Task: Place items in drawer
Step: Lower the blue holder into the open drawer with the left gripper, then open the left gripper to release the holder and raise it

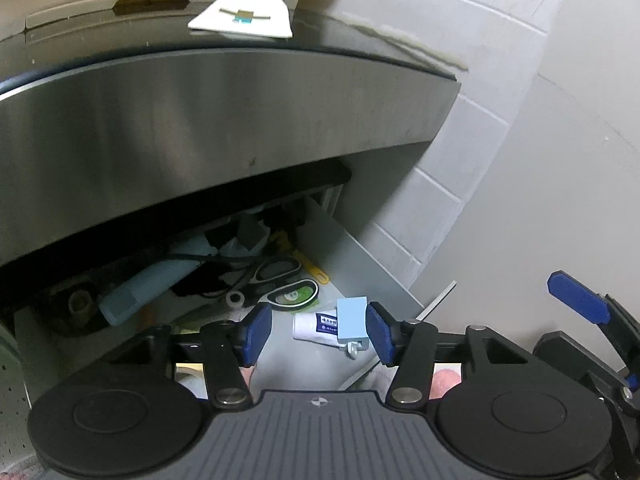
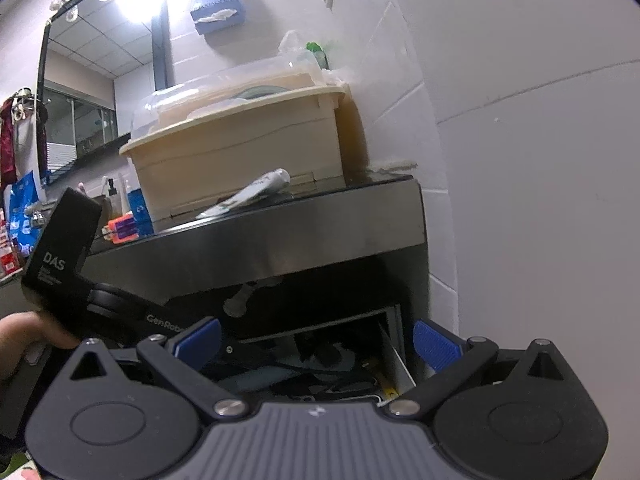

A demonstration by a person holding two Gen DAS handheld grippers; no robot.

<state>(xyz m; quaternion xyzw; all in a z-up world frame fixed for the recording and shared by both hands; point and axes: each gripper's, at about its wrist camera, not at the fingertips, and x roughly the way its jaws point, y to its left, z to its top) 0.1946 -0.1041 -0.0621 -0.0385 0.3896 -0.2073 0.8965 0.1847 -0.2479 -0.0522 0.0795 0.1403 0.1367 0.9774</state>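
Note:
The drawer (image 1: 360, 264) under the steel counter stands open and holds several items. A light blue block-shaped item (image 1: 351, 318) lies in its front part, on a small white tube (image 1: 316, 325). My left gripper (image 1: 318, 330) is open just above them, its blue pads either side of the block without touching it. My right gripper (image 2: 316, 344) is open and empty, held in front of the drawer (image 2: 394, 356). A white tube (image 2: 248, 194) lies on the counter top; it also shows in the left wrist view (image 1: 244, 12).
The drawer also holds scissors (image 1: 276, 270), a blue brush-like item (image 1: 140, 288), a green-labelled oval item (image 1: 294, 292) and cables. A beige lidded bin (image 2: 240, 152) stands on the counter (image 2: 280, 228). A tiled wall (image 1: 500, 160) closes the right side. The other gripper's finger (image 1: 578, 298) is at right.

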